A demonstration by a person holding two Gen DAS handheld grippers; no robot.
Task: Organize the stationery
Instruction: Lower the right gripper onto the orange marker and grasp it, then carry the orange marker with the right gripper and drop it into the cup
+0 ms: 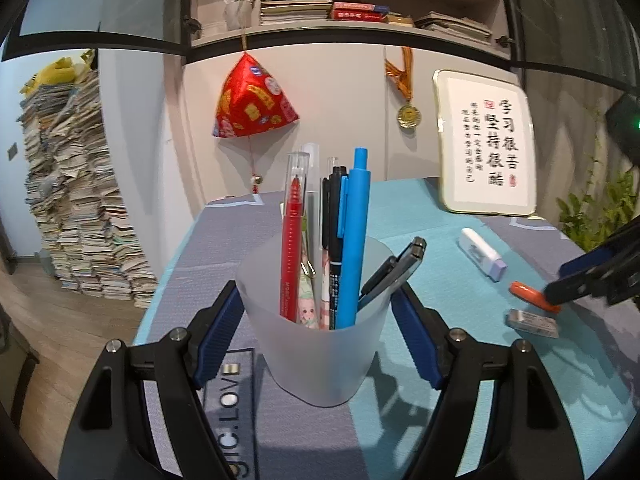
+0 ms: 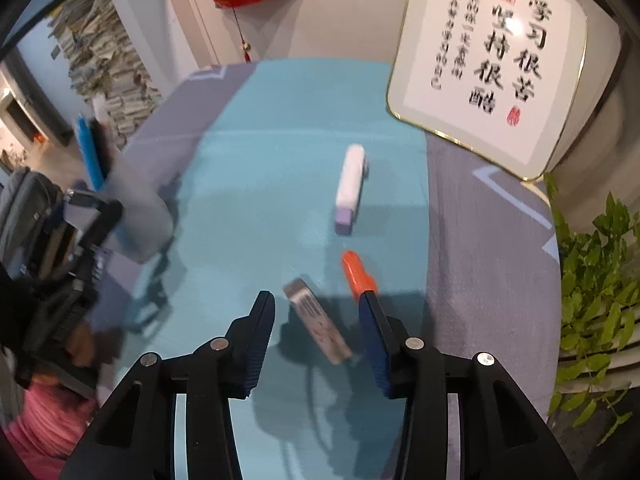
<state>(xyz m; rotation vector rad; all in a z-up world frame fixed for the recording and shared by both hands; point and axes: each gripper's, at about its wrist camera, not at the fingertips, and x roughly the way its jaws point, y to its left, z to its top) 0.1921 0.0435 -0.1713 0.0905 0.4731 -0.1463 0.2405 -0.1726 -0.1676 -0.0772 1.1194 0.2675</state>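
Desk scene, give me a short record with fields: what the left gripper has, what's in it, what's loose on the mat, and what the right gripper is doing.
left gripper: shut on the cup
cup contents: red pen, blue pen, black pens, upright
loose on mat: white and purple eraser, orange cutter, small grey eraser
right gripper: open, jaws either side of the small grey eraser, not pressing it
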